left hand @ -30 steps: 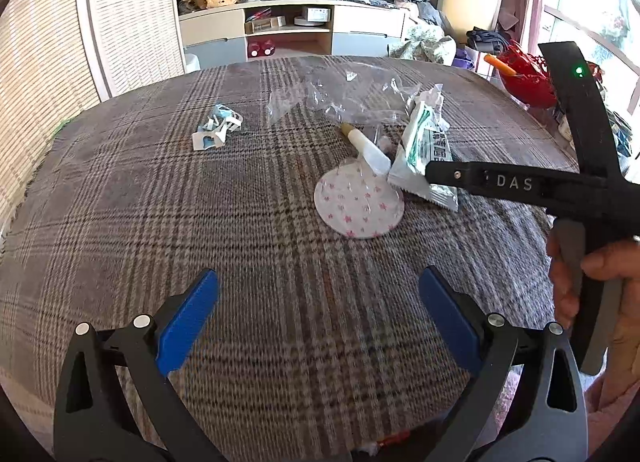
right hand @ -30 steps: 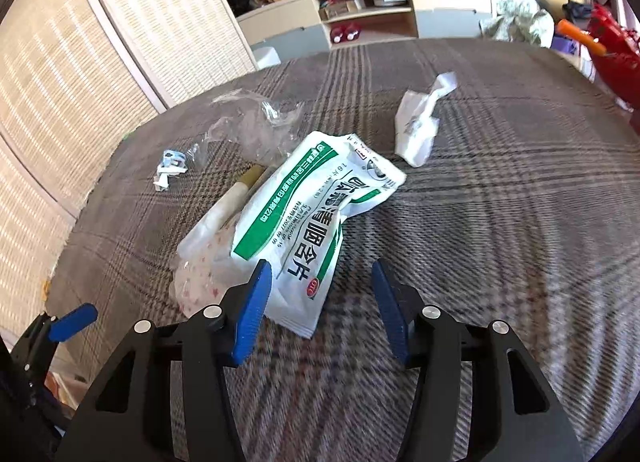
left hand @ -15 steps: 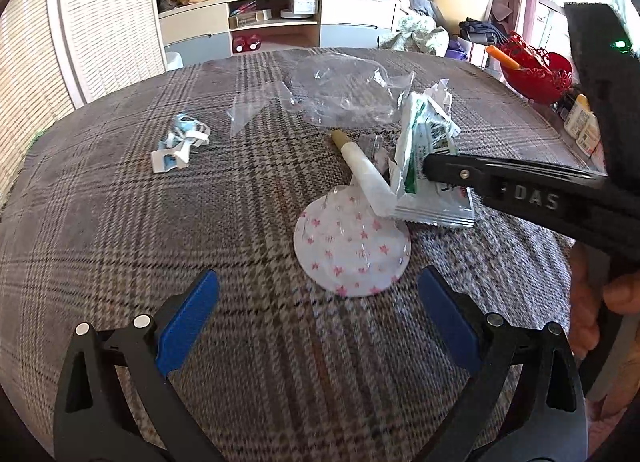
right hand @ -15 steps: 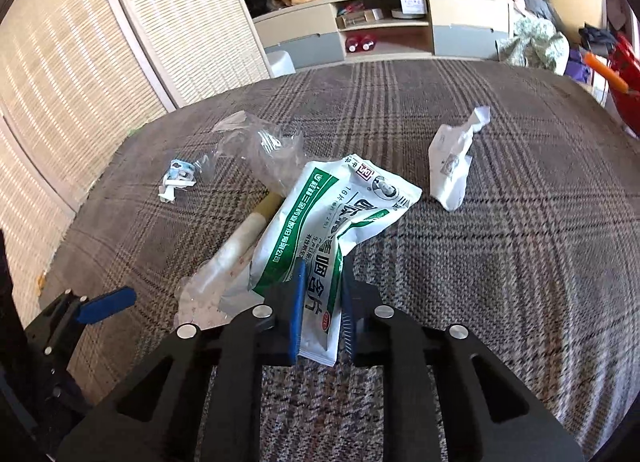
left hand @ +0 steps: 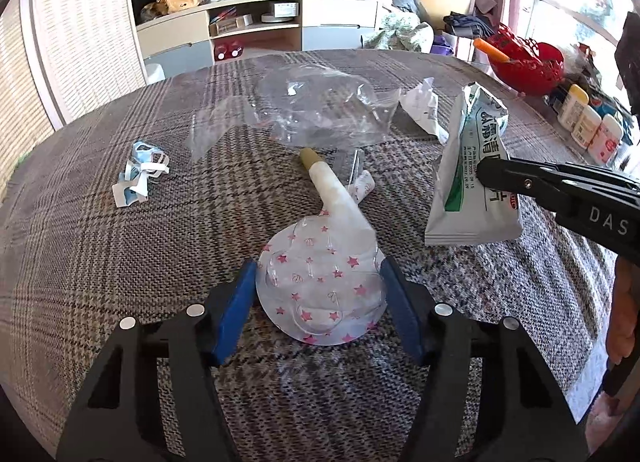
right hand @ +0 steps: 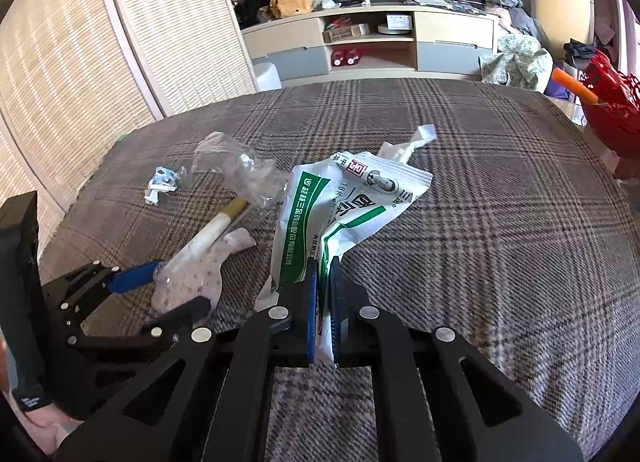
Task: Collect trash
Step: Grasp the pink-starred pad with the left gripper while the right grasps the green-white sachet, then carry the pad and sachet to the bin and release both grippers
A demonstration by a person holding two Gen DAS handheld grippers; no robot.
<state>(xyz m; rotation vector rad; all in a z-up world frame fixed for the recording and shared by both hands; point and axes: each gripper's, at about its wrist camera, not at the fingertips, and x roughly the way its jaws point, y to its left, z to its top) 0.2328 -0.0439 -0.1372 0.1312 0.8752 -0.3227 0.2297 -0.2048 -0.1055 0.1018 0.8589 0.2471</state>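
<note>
On one plaid cloth point(left hand: 100, 262), five trash pieces; right tool point(right hand: 322, 262) grips one sachet point(right hand: 344, 202).

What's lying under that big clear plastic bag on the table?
Through the clear plastic bag only the plaid tablecloth shows. The tan tip of the white tube lies just at its near edge, not clearly beneath. Creases and glare hide parts of what is underneath.

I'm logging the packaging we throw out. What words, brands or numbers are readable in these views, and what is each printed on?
"DAS": white letters on the right gripper, seen on its black arm from the left wrist view.
"16": on the green-and-white packet clamped in that gripper.
Chinese print and a dated line on the packet: too creased and small to read reliably.
Bottle labels at the far right: too blurred to read.
</note>
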